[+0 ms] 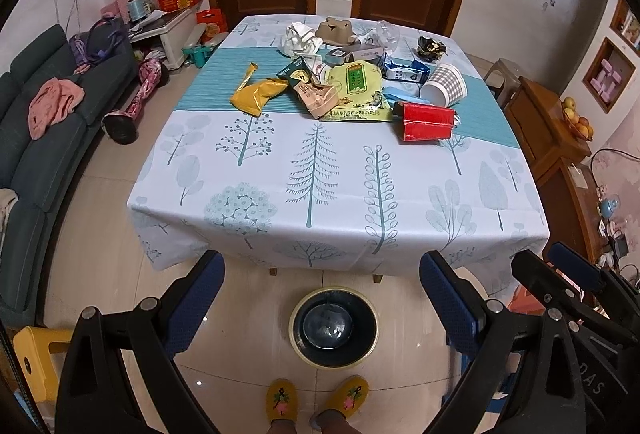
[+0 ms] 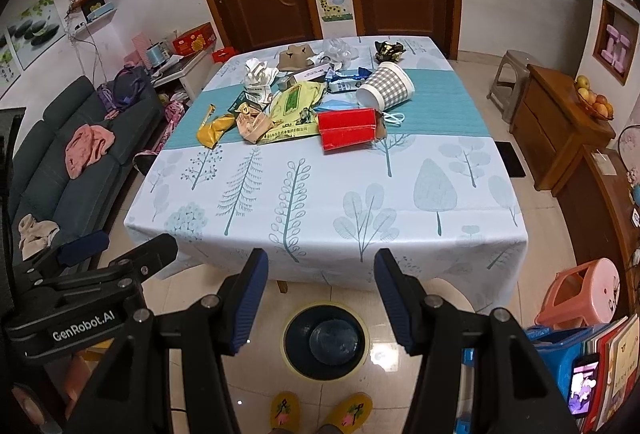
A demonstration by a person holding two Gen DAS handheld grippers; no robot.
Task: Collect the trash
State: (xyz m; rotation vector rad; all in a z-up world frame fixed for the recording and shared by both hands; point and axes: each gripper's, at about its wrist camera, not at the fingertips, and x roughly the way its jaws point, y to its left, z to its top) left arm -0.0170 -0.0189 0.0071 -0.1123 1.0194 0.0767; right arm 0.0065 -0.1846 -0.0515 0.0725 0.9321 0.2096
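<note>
Blue-padded fingers frame both views, and neither claw has anything in it. The left gripper hangs with its jaws spread wide, nothing between the pads, and the right gripper beside it stands parted too, just as empty. In the left view the right claw pokes in at the far right edge.

Straight below and between the fingers of each claw sits the trash bin, dark inside with a pale rim, on the tiled floor just in front of a pair of yellow slippers.

Ahead of both claws is the table under its tree-print cloth, and the trash is heaped well beyond the fingertips, on the teal band across the far half.

Left to right: a yellow wrapper lies out at the left end, then a torn pinkish-tan packet touching a big yellow-green pouch. Behind those, crumpled white paper and a brown cardboard piece. A red box lies nearest the claws, overlapping the pouch's right edge. Just beyond it a checked paper cup is tipped on its side, mouth toward the left, with a white face mask beside the box. A black-and-gold wrapper sits far back, apart from the heap.
</note>
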